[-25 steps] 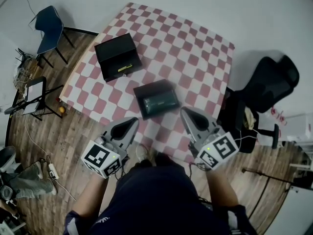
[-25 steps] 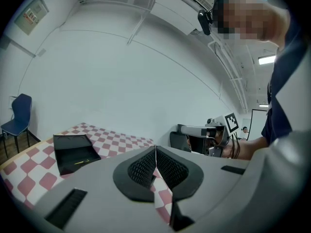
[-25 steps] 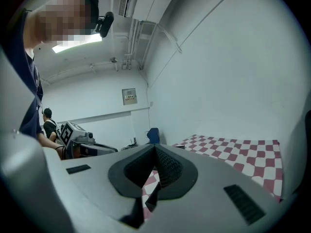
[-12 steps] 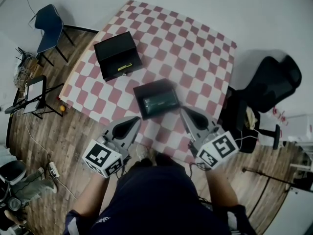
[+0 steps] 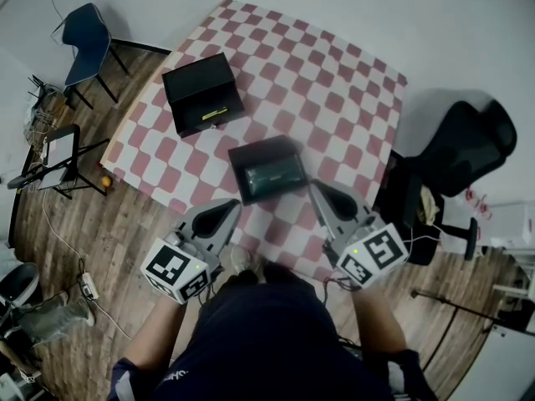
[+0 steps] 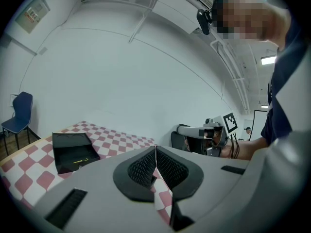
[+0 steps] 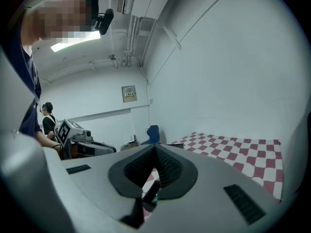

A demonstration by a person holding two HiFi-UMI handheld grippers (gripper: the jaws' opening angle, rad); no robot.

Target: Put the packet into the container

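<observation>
Since the earlier frames only a bystander's legs (image 5: 52, 317) on the wooden floor are shifting; both claws are keeping their places. We are holding the grey left gripper (image 5: 227, 208) and the grey right gripper (image 5: 318, 190) over the near edge of the red-and-white checked table (image 5: 334, 90). Each has its jaws pressed together on nothing. The dark green flat packet (image 5: 273, 174) is lying inside the shallow black open container (image 5: 241, 159), just ahead of and between the two tips. A second black box (image 5: 196, 82) is standing well apart, further back.
</observation>
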